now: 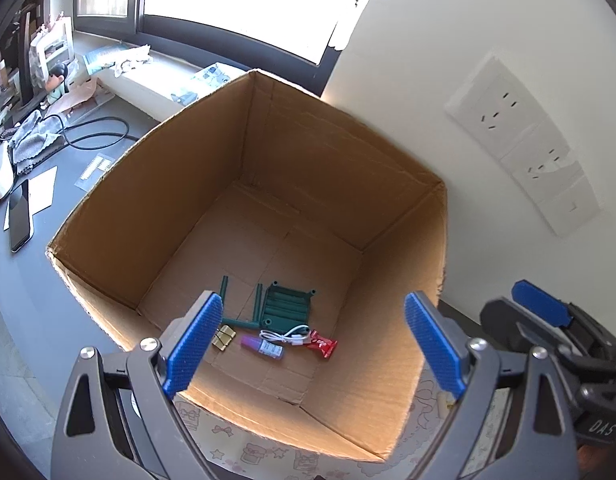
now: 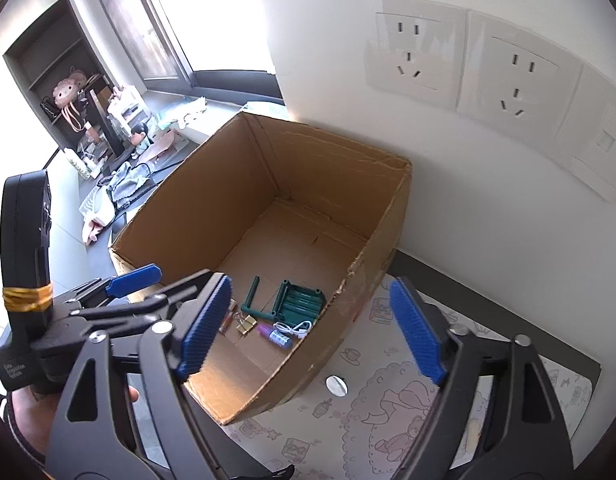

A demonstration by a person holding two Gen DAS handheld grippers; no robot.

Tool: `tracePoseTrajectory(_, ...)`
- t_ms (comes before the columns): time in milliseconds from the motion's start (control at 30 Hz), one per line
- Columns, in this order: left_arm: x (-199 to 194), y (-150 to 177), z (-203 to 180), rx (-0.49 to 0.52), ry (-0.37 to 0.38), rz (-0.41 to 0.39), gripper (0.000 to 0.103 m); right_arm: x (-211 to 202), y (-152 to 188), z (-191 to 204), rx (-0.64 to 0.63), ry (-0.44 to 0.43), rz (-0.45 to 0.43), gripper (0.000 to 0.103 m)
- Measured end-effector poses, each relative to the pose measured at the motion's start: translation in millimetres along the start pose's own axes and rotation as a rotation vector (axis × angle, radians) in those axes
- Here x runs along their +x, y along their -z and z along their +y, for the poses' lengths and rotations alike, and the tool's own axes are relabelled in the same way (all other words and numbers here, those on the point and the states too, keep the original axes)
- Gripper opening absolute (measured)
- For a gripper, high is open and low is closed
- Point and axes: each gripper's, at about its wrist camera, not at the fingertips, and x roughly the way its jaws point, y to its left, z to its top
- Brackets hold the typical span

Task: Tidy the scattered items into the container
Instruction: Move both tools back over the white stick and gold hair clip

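The left finger hides part of a small reddish item, perhaps a wrapper; the box wall cuts off the white cable.

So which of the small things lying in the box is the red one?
The red snack wrapper, rightmost in the row on the brown cardboard box floor, beside the coiled white cable. The others are green, gold, purple or white.
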Motion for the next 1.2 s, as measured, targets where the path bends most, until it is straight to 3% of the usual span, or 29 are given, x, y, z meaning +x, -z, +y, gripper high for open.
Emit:
tracePoseTrajectory(33,-1.2,0.1,-1.9,0.004,0.000,-0.002,0.092,-2.5,0.9,-1.7,0.002,-0.004,-0.003,0.088)
tracePoseTrajectory(100,-3.3,0.3,-5.5,0.009,0.002,-0.004,0.092,-7.9,2.2,-6.4,0.011,-0.004,-0.013,0.100)
tracePoseTrajectory(167,-5.4,0.7,-10.3,0.016,0.003,-0.008,0.092,-13.4,4.3,-10.6,0.021,-0.013,-0.027,0.103)
tracePoseTrajectory(700,-14.0,11.0,-71.1,0.123,0.042,0.008,0.092,-56.9,33.5,-59.8,0.135,0.023,-0.098,0.103)
tracePoseTrajectory(1200,-1.3,47.4,-165.5,0.294,0.132,0.078,0.092,-108.0,90.6,-135.6,0.266,0.163,-0.112,0.103)
